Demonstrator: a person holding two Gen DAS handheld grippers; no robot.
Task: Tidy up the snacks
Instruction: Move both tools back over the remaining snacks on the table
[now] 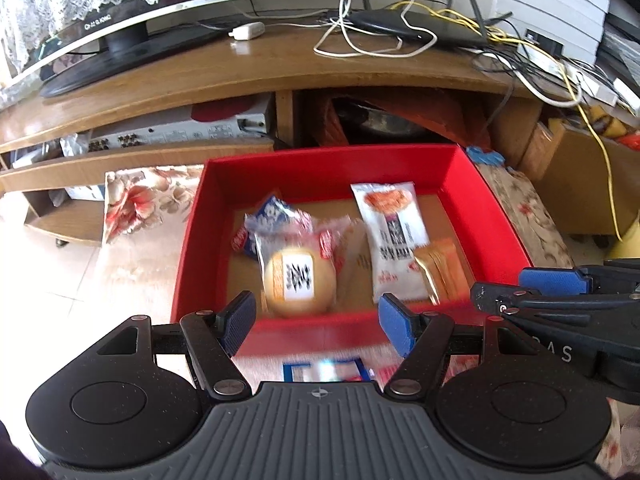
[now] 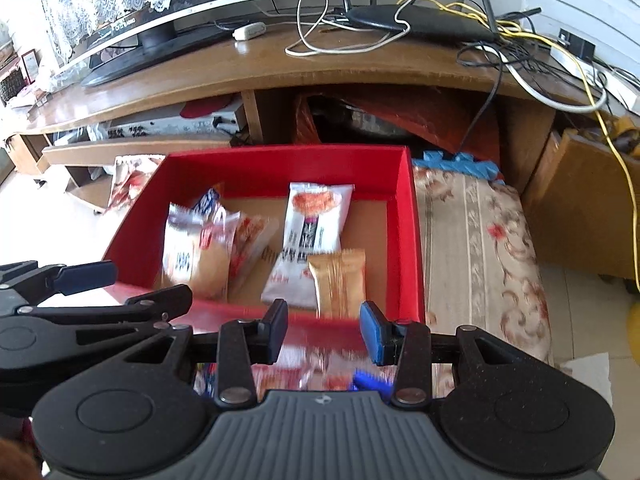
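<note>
A red box [image 1: 320,160] [image 2: 280,152] with a cardboard floor holds several snacks. A round bun in a clear wrapper [image 1: 298,280] [image 2: 192,256] lies at its front left, with a blue and white packet [image 1: 272,216] [image 2: 208,200] behind it. A white packet [image 1: 394,236] [image 2: 312,232] and a gold packet [image 1: 440,272] [image 2: 340,280] lie on the right. My left gripper [image 1: 318,312] [image 2: 132,288] hovers open and empty over the box's front wall. My right gripper [image 2: 323,316] [image 1: 520,284] hangs beside it, its jaws narrowly apart with nothing between them. Blurred packets [image 1: 324,368] [image 2: 312,372] lie below the fingers, outside the box.
The box rests on a floral cushioned seat [image 2: 480,240]. Behind it stands a wooden TV stand [image 1: 280,68] with a television [image 1: 120,8], a black router [image 1: 420,26] and tangled cables [image 1: 540,68]. Light tiled floor [image 1: 60,260] lies to the left.
</note>
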